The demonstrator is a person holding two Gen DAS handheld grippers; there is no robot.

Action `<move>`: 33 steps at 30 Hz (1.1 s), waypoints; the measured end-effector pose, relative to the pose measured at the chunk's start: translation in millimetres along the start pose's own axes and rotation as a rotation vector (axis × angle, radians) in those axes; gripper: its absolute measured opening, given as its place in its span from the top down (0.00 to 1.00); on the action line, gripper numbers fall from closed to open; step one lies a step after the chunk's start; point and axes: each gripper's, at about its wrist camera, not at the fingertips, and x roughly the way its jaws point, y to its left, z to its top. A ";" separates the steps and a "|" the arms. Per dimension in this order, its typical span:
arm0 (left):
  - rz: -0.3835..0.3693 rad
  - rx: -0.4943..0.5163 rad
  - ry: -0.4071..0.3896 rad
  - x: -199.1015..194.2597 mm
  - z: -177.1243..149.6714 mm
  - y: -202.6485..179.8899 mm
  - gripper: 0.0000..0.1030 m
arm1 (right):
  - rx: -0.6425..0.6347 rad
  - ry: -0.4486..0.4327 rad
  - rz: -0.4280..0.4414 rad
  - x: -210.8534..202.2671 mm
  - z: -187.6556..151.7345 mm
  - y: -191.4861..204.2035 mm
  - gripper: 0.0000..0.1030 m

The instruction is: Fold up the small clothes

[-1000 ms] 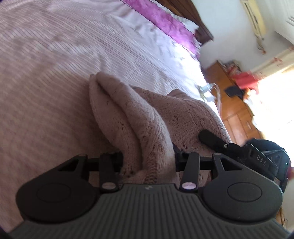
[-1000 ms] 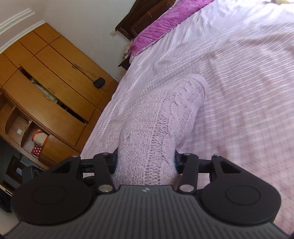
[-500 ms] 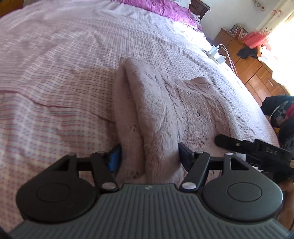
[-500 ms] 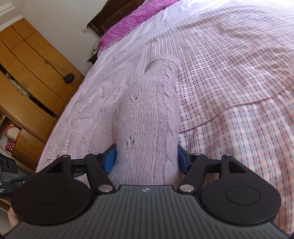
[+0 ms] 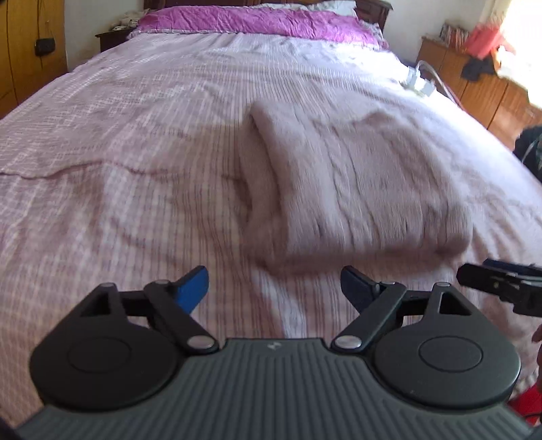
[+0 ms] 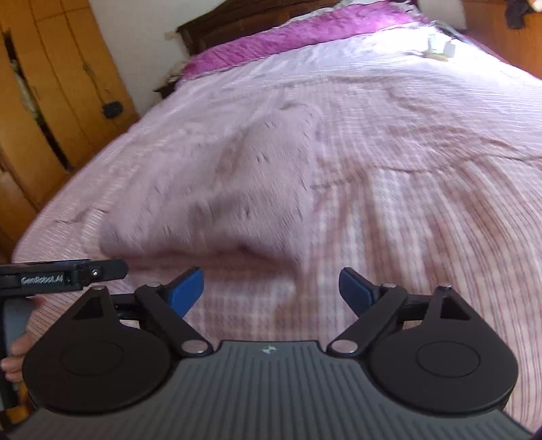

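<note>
A folded pale pink knit sweater (image 5: 352, 189) lies flat on the bed (image 5: 135, 142), toward the bed's right half in the left wrist view, its near edge just ahead of the grippers. Nothing holds it. Both views are blurred, so the knit pattern shows only as faint cable ribs.

The left gripper (image 5: 274, 284) stands wide open and empty, its blue-padded fingers (image 5: 191, 287) spread over the striped bedspread just short of the sweater. The right gripper (image 6: 271, 287) is likewise spread apart and empty, hanging over the spread with the sweater (image 6: 216, 189) ahead and to its left. Each gripper shows at the edge of the other's view (the right one at the right edge of the left view, the left one at the left edge of the right view, with a hand (image 6: 15, 355) on its handle).

No containers hold anything here. At the head of the bed runs a purple cover (image 5: 257, 20) below a dark headboard (image 6: 237, 23). White chargers (image 5: 418, 81) with a cable lie near the far right edge of the bed, well apart from the sweater. A wooden wardrobe (image 6: 50, 88) stands on the left of the bed, and a wooden dresser (image 5: 481, 84) on the right carries clothes. Nothing lies between the grippers and the sweater.
</note>
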 end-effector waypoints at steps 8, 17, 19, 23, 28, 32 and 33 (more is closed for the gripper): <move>0.149 0.012 -0.006 21.0 -40.7 -29.4 0.06 | 0.020 0.045 -0.113 22.7 -34.2 2.2 0.00; 0.218 0.053 -0.014 25.4 -49.3 -43.5 0.02 | -0.102 0.004 -0.203 28.5 -62.0 27.7 0.00; 0.212 0.048 -0.014 25.4 -49.4 -42.4 0.02 | -0.088 0.000 -0.195 29.5 -60.9 24.8 0.00; 0.209 0.060 -0.019 25.4 -50.2 -42.9 0.02 | -0.093 0.001 -0.200 29.6 -61.6 27.2 0.00; 0.204 0.060 -0.021 25.1 -50.7 -42.0 0.01 | -0.091 0.000 -0.200 31.7 -60.9 27.0 0.00; 0.203 0.060 -0.023 25.0 -51.0 -41.7 0.01 | -0.092 0.001 -0.201 31.7 -61.2 27.1 0.00; 0.203 0.059 -0.023 25.0 -50.9 -41.7 0.01 | -0.092 0.001 -0.201 32.2 -60.6 26.0 0.00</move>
